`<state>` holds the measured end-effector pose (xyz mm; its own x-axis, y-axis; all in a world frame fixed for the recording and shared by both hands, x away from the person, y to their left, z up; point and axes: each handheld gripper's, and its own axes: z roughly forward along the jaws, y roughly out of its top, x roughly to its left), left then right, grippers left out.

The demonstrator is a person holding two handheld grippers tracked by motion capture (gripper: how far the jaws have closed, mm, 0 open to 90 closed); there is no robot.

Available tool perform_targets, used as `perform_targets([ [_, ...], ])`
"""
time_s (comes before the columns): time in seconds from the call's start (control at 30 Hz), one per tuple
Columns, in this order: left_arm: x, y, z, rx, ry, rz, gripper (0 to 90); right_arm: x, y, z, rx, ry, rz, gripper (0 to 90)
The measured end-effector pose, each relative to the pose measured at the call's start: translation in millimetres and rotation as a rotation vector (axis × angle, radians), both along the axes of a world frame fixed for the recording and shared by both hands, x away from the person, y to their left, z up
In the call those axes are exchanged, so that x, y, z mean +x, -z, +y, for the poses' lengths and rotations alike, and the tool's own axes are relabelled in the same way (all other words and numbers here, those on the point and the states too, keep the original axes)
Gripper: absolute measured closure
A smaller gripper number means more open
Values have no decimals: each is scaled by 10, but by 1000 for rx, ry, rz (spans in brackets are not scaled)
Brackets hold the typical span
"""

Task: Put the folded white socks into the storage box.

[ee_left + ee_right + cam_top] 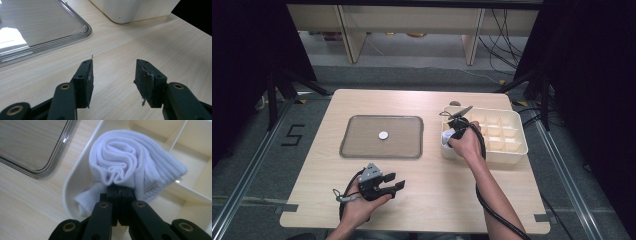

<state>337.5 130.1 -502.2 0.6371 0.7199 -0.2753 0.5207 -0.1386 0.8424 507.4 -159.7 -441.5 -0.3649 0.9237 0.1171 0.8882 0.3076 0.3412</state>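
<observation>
1. High view: the right gripper (455, 131) hangs over the near-left corner of the divided white organizer box (517, 150), at about 4 o'clock from the clear tray (382, 153). The left gripper (395, 183) rests low on the table (432, 200) at about 6 o'clock from the tray, well apart from the box.
2. Right gripper view: the right gripper (121, 195) has its jaws pressed fully together on a fold of the rolled white sock (130, 160), which sits in or just over the corner compartment; whether the sock's underside touches the compartment floor cannot be told.
3. Left gripper view: the left gripper (113, 75) stands with its jaws wide apart and nothing between them, above bare wood, the tray's rim (82, 35) at 11 o'clock and the box wall (130, 12) at 12 o'clock.
4. Risk: the pinch takes only a thin edge of cloth, so the roll could unwind or slip free if lifted sharply.
5. Risk: a loose flap of sock lies against the box's curved corner wall; dragging it there could tip the light box or leave the sock straddling a divider.
6. Difference between views: the high view alone gives the small white disc (383, 135) at the tray's centre and the box's full grid; the right gripper view alone gives the sock's spiral folds and the exact pinch point.
</observation>
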Motion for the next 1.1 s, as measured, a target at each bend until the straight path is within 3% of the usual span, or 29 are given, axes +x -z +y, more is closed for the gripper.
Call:
perform_targets([
  [0.07, -1, 0, 0, -1, -1, -1, 484, -6, -6, -1, 20, -8, 13, 900],
  [0.17, 0, 3, -2, -1, 1, 0, 484, 13, 35, -15, -11, -16, 4, 900],
  [0.23, -3, 4, -5, -1, 1, -3, 484, 20, 36, -25, -7, -31, 4, 900],
  [0.4, -2, 2, 0, -3, 4, -1, 484, -6, 5, -23, 8, -1, 7, 881],
  [0.47, -1, 0, 1, -2, 5, 0, 484, -28, -46, -59, 56, 1, -17, 828],
  [0.53, -1, 2, -3, 3, 3, -5, 484, -73, -147, -77, 72, 57, -16, 777],
  [0.6, -6, 3, -12, 2, 1, -11, 483, -83, -224, -125, 92, 58, -71, 745],
  [0.63, -8, -1, -8, 8, 5, -7, 483, -99, -277, -132, 95, 88, -70, 712],
  [0.67, -9, 0, -8, 8, 4, -7, 483, -92, -305, -166, 92, 83, -115, 680],
  [0.73, -11, -7, -8, 15, 1, -4, 483, -75, -349, -204, 96, 93, -140, 609],
  [0.77, -10, -8, -8, 14, 2, -4, 483, -69, -360, -200, 107, 122, -135, 578],
  [0.83, -10, -9, -8, 13, 1, -5, 483, -30, -339, -247, 97, 108, -151, 517],
  [0.93, -3, 3, -9, -2, 7, -11, 483, 8, -289, -256, 98, 112, -136, 459],
  [0.97, -3, 2, -8, -1, 8, -10, 483, 17, -274, -281, 99, 85, -148, 447],
  [1.0, -4, 3, -8, -1, 8, -10, 483, 26, -269, -269, 100, 99, -144, 445],
  [1.1, -2, 0, -7, 0, 8, -9, 482, 44, -243, -260, 91, 68, -149, 488],
])
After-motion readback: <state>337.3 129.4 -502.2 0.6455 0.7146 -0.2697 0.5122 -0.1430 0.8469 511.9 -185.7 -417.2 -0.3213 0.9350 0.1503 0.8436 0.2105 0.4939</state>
